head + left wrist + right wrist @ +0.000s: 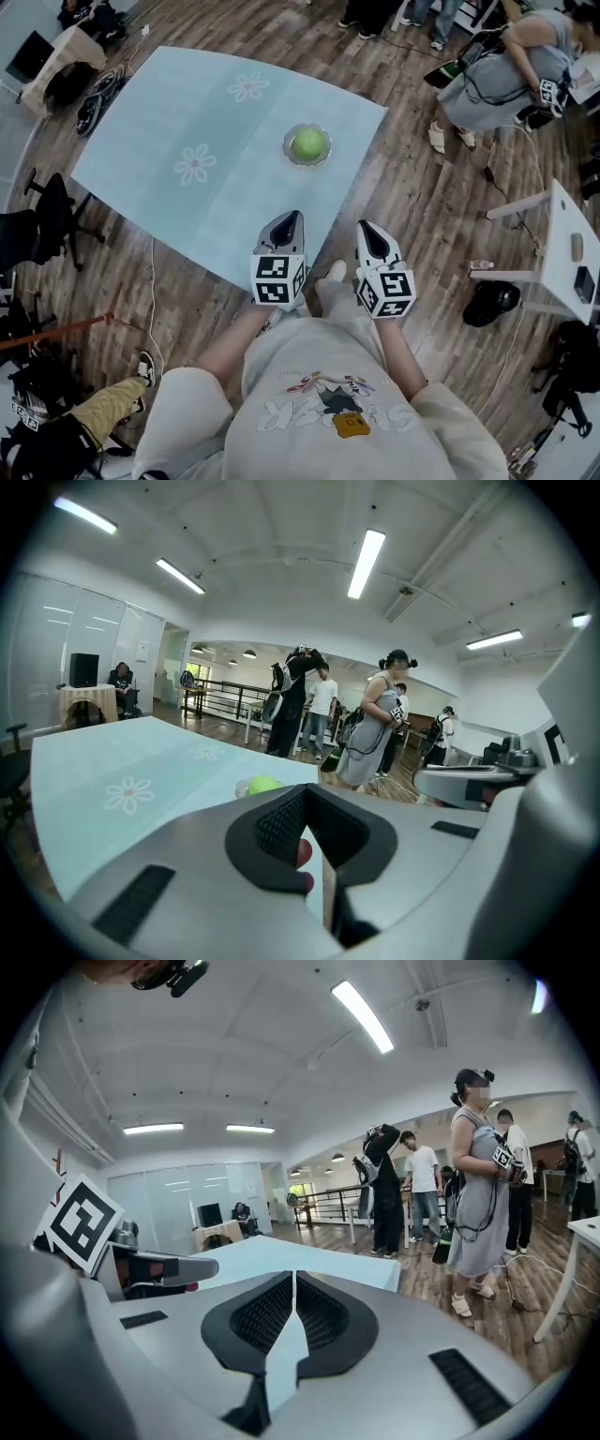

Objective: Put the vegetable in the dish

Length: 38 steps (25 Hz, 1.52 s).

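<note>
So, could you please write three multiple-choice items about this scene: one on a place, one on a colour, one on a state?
1. Where is the green vegetable?
A. on the floor
B. in the dish
C. on a chair

2. What colour is the tablecloth?
A. red
B. light blue
C. black

3. How do the right gripper jaws stand?
A. together, empty
B. wide apart
C. closed on the dish

Answers: B, it sits inside the rim; B, pale blue with white flowers; A, the pads meet with nothing between.

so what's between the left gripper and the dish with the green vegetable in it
Nothing but bare tablecloth: in the head view, the stretch from the left gripper to the dish holds no other object.
</note>
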{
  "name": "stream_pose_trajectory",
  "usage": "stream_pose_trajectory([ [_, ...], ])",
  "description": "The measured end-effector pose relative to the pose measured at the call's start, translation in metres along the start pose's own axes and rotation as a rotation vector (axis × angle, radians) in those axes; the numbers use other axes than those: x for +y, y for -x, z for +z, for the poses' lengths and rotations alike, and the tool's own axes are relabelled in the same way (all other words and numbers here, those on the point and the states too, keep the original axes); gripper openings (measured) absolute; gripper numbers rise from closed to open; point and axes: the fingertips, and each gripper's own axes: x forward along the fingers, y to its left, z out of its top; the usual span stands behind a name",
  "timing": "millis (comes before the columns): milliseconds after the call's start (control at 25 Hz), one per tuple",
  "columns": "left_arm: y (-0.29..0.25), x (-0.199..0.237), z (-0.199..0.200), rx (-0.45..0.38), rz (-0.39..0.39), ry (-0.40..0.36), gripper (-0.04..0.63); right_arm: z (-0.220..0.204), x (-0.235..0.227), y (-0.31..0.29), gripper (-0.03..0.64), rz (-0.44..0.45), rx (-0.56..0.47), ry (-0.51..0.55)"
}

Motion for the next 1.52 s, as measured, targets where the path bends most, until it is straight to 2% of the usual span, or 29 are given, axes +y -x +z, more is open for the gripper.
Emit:
stream_pose_trajectory([
  [280,0.033,-0.016,0.001,-0.04,-0.012,0.019,0.008,-0.006,0.01,0.024,0.031,0.001,-0.009,-0.017],
  [680,0.077,-0.02,0.005,-0.08,-0.016,0.059,0.008,0.017,0.038,0.056,0.031,0.045,-0.071,-0.04],
  [1040,0.125,-0.042,0.017,-0.141,-0.036,-0.04,0.008,0.01,0.054,0.073,0.031,0.07,-0.059,-0.019],
  [1360,0.139,-0.046,0.011,-0.127,-0.053,0.024,0.008,0.017,0.079,0.071,0.031,0.091,-0.062,-0.011],
  [1520,0.139,-0.052,0.008,-0.126,-0.061,0.028,0.008,0.019,0.087,0.069,0.031,0.109,-0.059,0.007],
])
